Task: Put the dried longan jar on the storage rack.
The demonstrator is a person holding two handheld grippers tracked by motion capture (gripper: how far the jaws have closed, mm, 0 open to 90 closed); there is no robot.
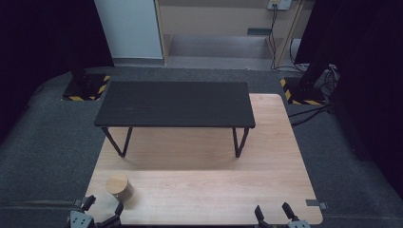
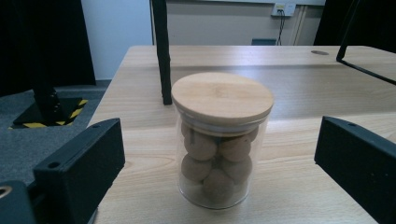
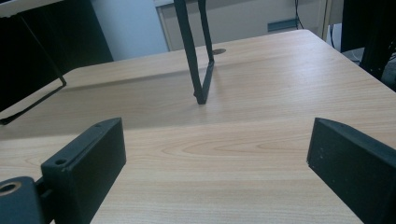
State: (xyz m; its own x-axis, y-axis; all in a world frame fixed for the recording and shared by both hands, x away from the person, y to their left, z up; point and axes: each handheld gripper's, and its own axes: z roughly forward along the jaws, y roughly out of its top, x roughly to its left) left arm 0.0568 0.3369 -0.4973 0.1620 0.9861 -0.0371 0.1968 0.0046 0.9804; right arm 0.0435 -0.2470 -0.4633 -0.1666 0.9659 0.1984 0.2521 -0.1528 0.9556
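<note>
We are lining up our spread left hand-held gripper [image 2: 219, 154] on the lidded jar [image 2: 221, 140] at the desk's [image 1: 214, 190] near left, needing only to advance and close, while the right hand-held gripper [image 3: 217, 154] waits spread.

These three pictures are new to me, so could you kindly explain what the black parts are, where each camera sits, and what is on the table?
The black parts are hand-held grippers, one in each of a person's hands.

The high view looks down on a wooden table. The left gripper and the right gripper peek in at its bottom edge. A black bench-like shelf stands on the far half.

The other two pictures come from cameras riding on the grippers, looking along their jaws.

The left gripper view faces a glass jar with a wooden lid, filled with round brown balls. The jar stands between the open jaws, untouched.

The right gripper view shows open jaws over bare table, with a shelf leg beyond. Nothing is held.
</note>
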